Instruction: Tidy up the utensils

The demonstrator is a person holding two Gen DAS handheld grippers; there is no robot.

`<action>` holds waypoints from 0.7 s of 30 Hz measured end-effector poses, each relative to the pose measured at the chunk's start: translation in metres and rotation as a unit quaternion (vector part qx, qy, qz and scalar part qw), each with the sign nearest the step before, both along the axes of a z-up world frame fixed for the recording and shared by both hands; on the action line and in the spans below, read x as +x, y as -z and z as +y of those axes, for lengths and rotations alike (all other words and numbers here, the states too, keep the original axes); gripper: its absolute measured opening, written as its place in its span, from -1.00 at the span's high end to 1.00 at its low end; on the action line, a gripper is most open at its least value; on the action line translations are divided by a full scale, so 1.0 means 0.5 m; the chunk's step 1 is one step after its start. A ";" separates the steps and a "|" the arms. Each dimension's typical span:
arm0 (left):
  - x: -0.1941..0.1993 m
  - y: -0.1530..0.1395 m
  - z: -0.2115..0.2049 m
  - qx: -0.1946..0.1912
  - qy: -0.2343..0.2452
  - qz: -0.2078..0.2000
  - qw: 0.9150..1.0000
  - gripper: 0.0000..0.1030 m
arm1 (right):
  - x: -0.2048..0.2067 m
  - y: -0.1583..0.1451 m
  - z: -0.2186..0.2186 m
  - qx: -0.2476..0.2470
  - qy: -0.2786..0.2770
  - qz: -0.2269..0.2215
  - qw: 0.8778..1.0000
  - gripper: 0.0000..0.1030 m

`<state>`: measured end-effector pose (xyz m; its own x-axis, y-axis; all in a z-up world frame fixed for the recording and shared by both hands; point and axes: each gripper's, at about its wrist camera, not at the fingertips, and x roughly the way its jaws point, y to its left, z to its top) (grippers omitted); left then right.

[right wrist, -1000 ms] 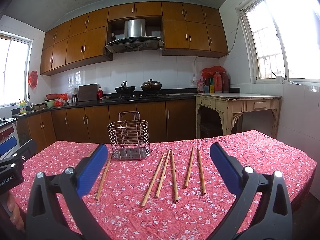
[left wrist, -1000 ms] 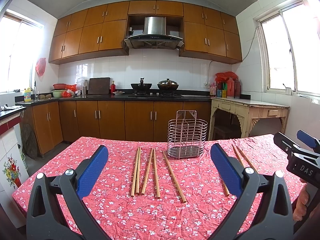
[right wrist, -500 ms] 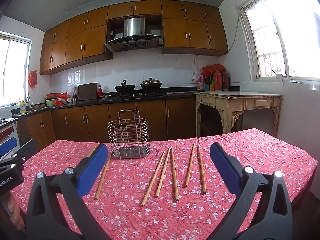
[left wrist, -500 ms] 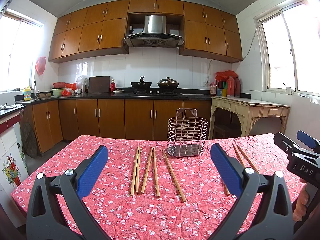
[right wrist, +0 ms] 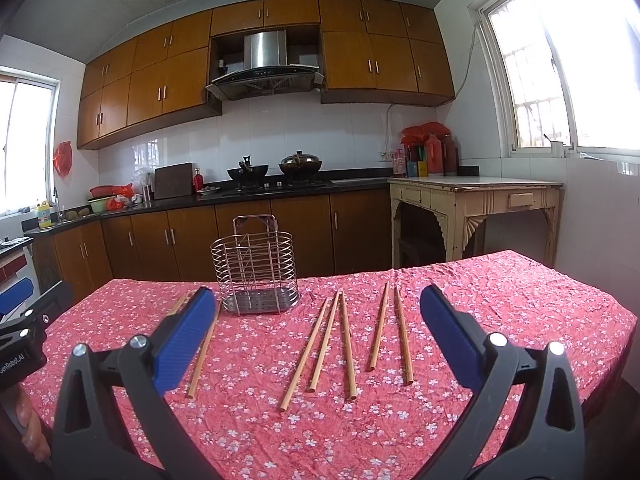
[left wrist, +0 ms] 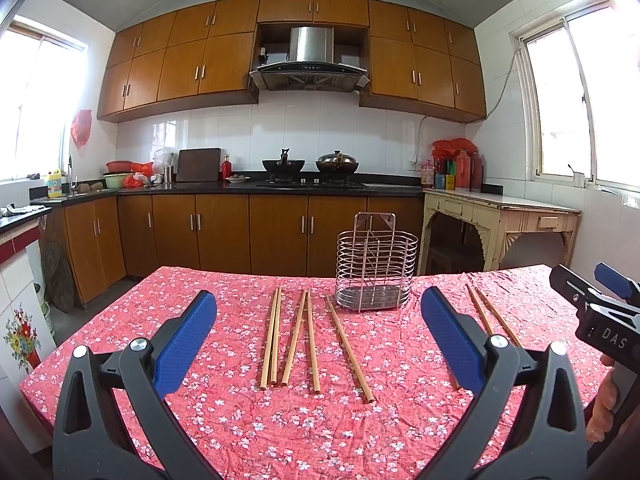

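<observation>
Left wrist view: left gripper (left wrist: 318,330) spread wide, empty, above chopsticks (left wrist: 274,336) lying flat on red floral cloth (left wrist: 280,432). Right gripper (right wrist: 316,332) likewise apart, empty. Wire holder (right wrist: 256,276) upright beyond, empty. Advice: descend square across one stick mid-length, pinch firmly, tilt upright before dropping into holder.

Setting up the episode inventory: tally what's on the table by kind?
Chopsticks: 10 (5 left of the basket, 5 right of it)
Wire utensil basket: 1
Total: 11
</observation>
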<state>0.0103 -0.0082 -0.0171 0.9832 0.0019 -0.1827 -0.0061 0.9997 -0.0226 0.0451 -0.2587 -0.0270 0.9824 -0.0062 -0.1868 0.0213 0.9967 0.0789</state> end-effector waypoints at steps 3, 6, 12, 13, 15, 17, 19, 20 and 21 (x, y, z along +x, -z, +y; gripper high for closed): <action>0.015 0.006 0.009 -0.003 -0.010 0.017 1.000 -0.96 | 0.015 0.005 -0.013 0.007 0.010 0.018 1.000 -0.92; 0.042 0.018 0.023 -0.005 -0.030 0.052 0.998 -0.96 | 0.048 0.018 -0.036 0.014 0.025 0.057 0.998 -0.92; 0.111 0.059 0.078 -0.036 -0.044 0.150 0.987 -0.96 | 0.152 0.071 -0.104 0.021 0.065 0.172 0.983 -0.69; 0.123 0.064 0.087 -0.035 -0.047 0.165 0.985 -0.96 | 0.172 0.083 -0.115 0.022 0.069 0.194 0.978 -0.51; 0.153 0.080 0.107 -0.034 -0.047 0.200 0.978 -0.96 | 0.217 0.112 -0.140 0.031 0.068 0.243 0.967 -0.22; 0.176 0.092 0.128 -0.041 -0.043 0.224 0.973 -0.96 | 0.254 0.136 -0.159 0.046 0.062 0.281 0.957 -0.03; 0.194 0.105 0.150 -0.042 -0.045 0.242 0.968 -0.95 | 0.286 0.158 -0.168 0.049 0.057 0.309 0.948 0.16; 0.204 0.110 0.156 -0.039 -0.047 0.248 0.967 -0.94 | 0.298 0.169 -0.171 0.043 0.056 0.314 0.947 0.17; 0.211 0.114 0.163 -0.036 -0.047 0.253 0.966 -0.92 | 0.307 0.177 -0.168 0.033 0.062 0.320 0.945 0.18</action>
<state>0.1158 0.0731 -0.0740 0.7642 0.0559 -0.6425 -0.1248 0.9902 -0.0623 0.1986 -0.3429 -0.1154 0.6605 -0.0816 -0.7463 0.2019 0.9768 0.0719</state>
